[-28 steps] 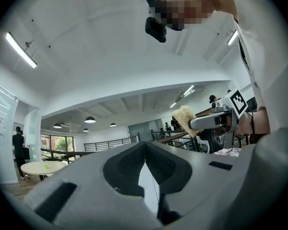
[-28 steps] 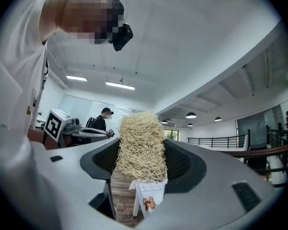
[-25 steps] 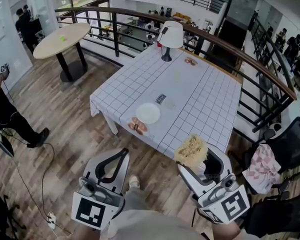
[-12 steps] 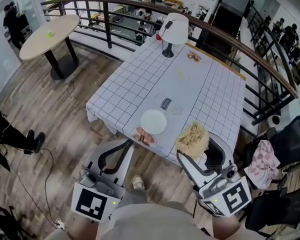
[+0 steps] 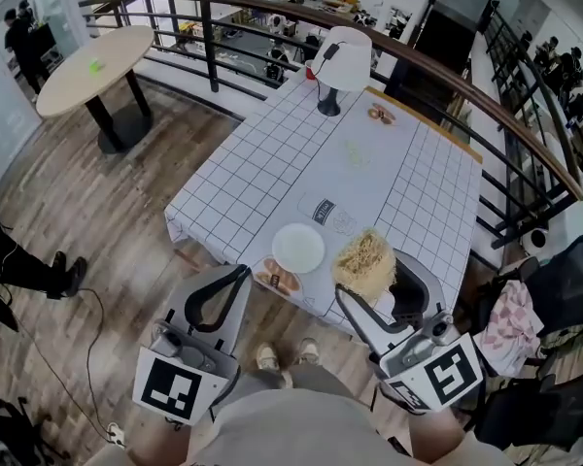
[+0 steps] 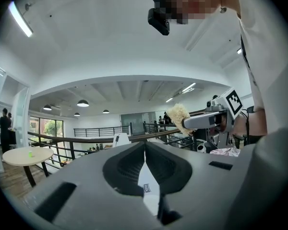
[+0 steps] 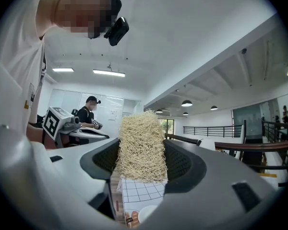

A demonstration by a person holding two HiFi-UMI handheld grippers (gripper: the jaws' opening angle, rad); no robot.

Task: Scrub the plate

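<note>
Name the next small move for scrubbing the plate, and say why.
Probably lower the right gripper, shut on the straw-coloured fibre scrubber, leftward onto the round white plate: the scrubber hangs above the checked table, to the plate's right, not touching it.

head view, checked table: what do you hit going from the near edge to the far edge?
brown food pieces → white plate → dark packet → white lamp

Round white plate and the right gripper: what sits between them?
Only the straw-coloured fibrous scrubber, clamped in the right gripper, beside the round white plate; the head view shows it.
</note>
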